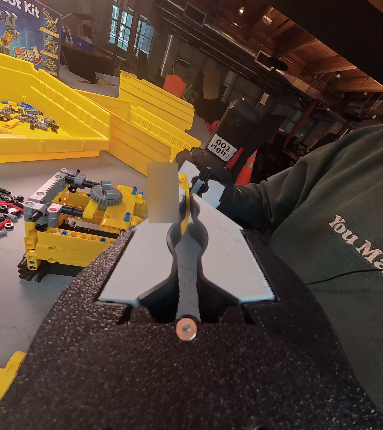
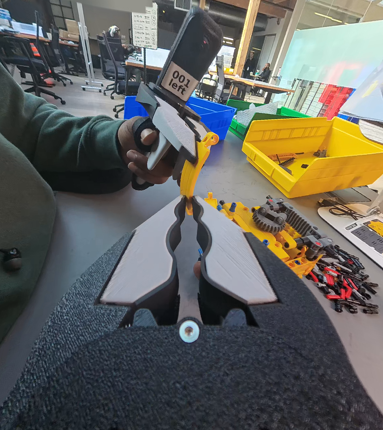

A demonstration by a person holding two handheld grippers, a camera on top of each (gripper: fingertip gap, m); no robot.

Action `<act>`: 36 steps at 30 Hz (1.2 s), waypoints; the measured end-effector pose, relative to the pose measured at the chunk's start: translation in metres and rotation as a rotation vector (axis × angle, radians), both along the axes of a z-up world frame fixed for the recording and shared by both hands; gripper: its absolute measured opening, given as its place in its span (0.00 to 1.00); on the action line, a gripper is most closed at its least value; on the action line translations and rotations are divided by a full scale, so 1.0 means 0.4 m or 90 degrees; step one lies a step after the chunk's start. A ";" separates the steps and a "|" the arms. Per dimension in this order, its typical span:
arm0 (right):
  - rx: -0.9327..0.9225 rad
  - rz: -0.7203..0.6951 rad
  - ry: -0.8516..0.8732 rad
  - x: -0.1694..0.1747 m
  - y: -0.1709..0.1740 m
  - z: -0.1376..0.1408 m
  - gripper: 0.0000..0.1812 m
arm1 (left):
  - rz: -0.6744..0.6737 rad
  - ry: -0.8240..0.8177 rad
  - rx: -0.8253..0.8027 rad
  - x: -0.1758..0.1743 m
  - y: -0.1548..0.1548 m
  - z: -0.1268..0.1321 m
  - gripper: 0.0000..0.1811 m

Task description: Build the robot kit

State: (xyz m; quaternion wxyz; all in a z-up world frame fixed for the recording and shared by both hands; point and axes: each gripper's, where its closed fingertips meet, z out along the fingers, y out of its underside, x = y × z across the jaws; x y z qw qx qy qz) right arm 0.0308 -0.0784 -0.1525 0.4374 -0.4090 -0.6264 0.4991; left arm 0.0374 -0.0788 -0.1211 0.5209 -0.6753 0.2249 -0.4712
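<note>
Where the two grippers meet above the grey counter (image 2: 244,172), curved yellow panel (image 2: 194,169) pinched from both ends: left gripper (image 1: 187,200) closed on it at frame centre, right gripper (image 2: 188,199) clamped on its lower tip. Lower right of the right wrist view, half-built yellow model (image 2: 278,230) beside loose red and black pins (image 2: 346,281); yellow bin (image 2: 276,149) at upper right.

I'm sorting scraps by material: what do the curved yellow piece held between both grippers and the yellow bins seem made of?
Curved yellow piece: looks like glossy molded plastic, with smooth ribs and a pin hole at its end. Yellow bins: apparently stiffer, semi-gloss plastic, with molded ridges along the walls. Neither can be confirmed by look alone.
</note>
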 end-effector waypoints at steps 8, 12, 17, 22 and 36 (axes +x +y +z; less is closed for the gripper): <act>-0.016 0.004 0.001 0.005 0.003 0.003 0.03 | -0.009 -0.044 -0.022 -0.002 0.003 0.002 0.01; 0.002 -0.009 0.001 0.000 0.004 0.001 0.07 | -0.021 -0.130 -0.052 -0.005 0.006 0.020 0.01; 0.022 -0.002 -0.007 -0.003 -0.009 -0.008 0.05 | -0.056 -0.268 -0.107 -0.017 0.011 0.039 0.01; 0.008 0.006 0.002 0.003 -0.009 0.004 0.05 | -0.068 -0.313 -0.121 -0.027 0.014 0.044 0.01; -0.212 0.094 0.093 0.060 0.011 0.116 0.05 | -0.106 -0.281 -0.066 -0.023 -0.016 0.067 0.02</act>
